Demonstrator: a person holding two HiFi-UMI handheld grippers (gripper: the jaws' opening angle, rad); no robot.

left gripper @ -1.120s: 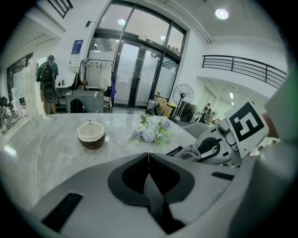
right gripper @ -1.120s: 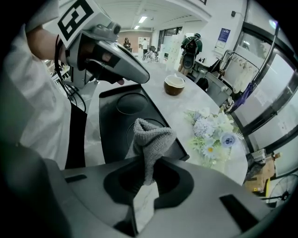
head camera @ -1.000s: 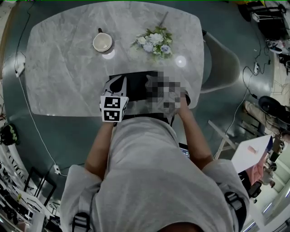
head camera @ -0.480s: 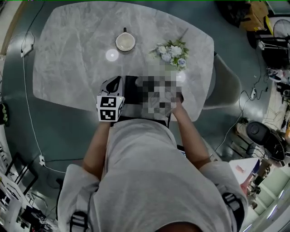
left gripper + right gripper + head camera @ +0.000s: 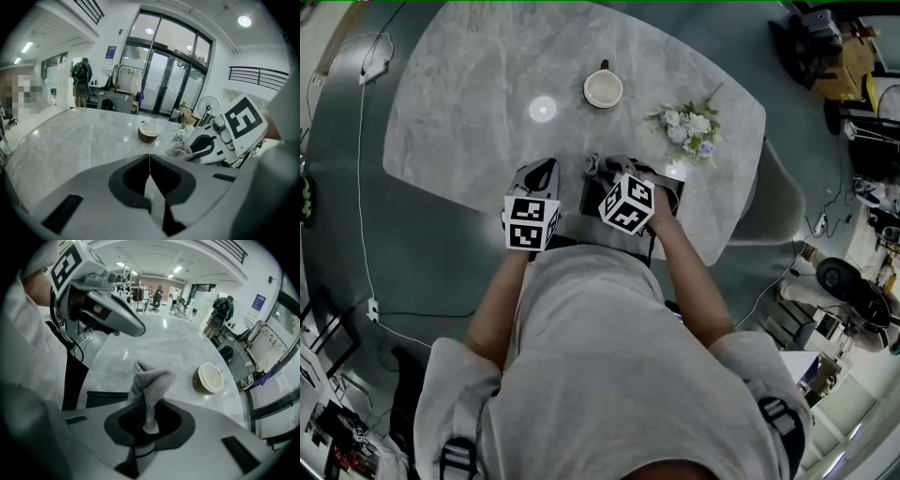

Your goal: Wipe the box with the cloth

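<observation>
A black box [image 5: 586, 202] lies at the near edge of the grey marble table [image 5: 459, 122], partly hidden by both grippers. My right gripper [image 5: 605, 171] is over the box, shut on a grey knitted cloth [image 5: 150, 380] that stands up out of the closed jaws [image 5: 145, 425]. In the right gripper view a dark strip of the box [image 5: 101, 397] shows beside the cloth. My left gripper [image 5: 539, 176] sits at the box's left end. Its jaws [image 5: 150, 161] are closed tip to tip with nothing seen between them. The left gripper view also shows the right gripper [image 5: 220, 140] and the cloth [image 5: 180, 150].
A cup [image 5: 603, 89] with a pale inside stands further back on the table, with a small bunch of flowers [image 5: 689, 127] to its right. A chair [image 5: 773, 202] stands at the table's right end. Cables and gear lie on the floor around.
The view has swung round. Both grippers have slid left along the table's near edge relative to the cup and the flowers. The right gripper's marker cube now shows clearly.
</observation>
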